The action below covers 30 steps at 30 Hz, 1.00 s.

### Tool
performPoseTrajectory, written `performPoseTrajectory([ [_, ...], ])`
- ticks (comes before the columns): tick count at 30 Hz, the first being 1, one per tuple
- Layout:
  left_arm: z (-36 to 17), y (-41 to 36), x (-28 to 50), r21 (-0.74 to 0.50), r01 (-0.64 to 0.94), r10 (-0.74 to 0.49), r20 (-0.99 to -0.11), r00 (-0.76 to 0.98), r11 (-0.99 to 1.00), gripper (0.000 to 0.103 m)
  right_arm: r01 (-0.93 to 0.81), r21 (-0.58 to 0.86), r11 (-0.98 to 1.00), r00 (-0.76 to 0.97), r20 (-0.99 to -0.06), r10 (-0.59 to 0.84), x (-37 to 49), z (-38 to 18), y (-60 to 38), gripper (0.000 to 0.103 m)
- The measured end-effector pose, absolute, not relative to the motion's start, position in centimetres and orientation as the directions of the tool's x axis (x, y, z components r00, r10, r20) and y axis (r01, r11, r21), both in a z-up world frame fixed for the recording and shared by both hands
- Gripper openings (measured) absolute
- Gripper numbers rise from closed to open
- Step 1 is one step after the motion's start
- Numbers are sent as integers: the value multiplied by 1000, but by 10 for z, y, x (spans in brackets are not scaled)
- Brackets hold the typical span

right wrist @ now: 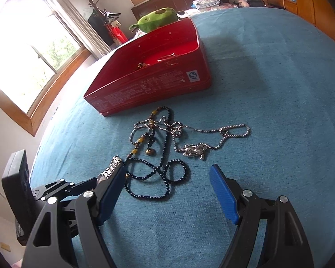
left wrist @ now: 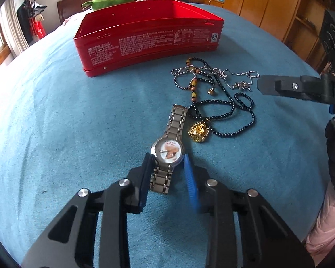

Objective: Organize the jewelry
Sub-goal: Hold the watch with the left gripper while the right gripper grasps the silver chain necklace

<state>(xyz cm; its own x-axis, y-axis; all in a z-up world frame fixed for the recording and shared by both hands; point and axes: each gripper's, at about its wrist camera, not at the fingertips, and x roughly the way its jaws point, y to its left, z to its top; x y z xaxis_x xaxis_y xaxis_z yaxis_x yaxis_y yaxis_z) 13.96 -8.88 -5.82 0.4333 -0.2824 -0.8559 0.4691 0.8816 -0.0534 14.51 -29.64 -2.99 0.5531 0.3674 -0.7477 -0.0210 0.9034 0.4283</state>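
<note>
A silver watch (left wrist: pixel 168 149) lies on the blue bedspread. My left gripper (left wrist: pixel 167 160) is open with its jaws on either side of the watch's lower band, left pad touching it. Beside the watch lie a black bead necklace with a gold pendant (left wrist: pixel 198 131), a silver chain with a metal charm (right wrist: pixel 195 150), and a beaded string (left wrist: pixel 194 84). The red tin (left wrist: pixel 145 42) stands open beyond them, with small jewelry (right wrist: pixel 143 65) inside. My right gripper (right wrist: pixel 167 183) is open above the black beads (right wrist: pixel 163 178); it also shows in the left wrist view (left wrist: pixel 279 84).
A green plush toy (right wrist: pixel 158 19) lies behind the tin by the wooden headboard. Wooden wardrobes (left wrist: pixel 268 2) stand at the right, windows (right wrist: pixel 33 51) at the left. The blue bedspread (left wrist: pixel 55 122) spreads wide around the jewelry.
</note>
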Motion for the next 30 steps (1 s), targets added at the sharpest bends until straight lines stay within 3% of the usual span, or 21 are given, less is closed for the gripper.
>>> performPoseTrajectory([
  [5,-58,-81,144,-94,431,-299,-847,439,898,27,-13,462,887,542,-742,394,152,-31,-301,77],
  [10,-54,-58,157,-87,322,-245,-835,493,943,27,-15,474,881,534,-741,407,167,-27,-309,66],
  [19,-47,-30,188,-73,187,-164,-827,537,980,27,-101,431,897,455,-782,427,215,-23,-285,57],
  [30,-54,-26,194,-64,173,-150,-820,552,983,28,-66,373,925,415,-833,366,229,-45,-287,57],
])
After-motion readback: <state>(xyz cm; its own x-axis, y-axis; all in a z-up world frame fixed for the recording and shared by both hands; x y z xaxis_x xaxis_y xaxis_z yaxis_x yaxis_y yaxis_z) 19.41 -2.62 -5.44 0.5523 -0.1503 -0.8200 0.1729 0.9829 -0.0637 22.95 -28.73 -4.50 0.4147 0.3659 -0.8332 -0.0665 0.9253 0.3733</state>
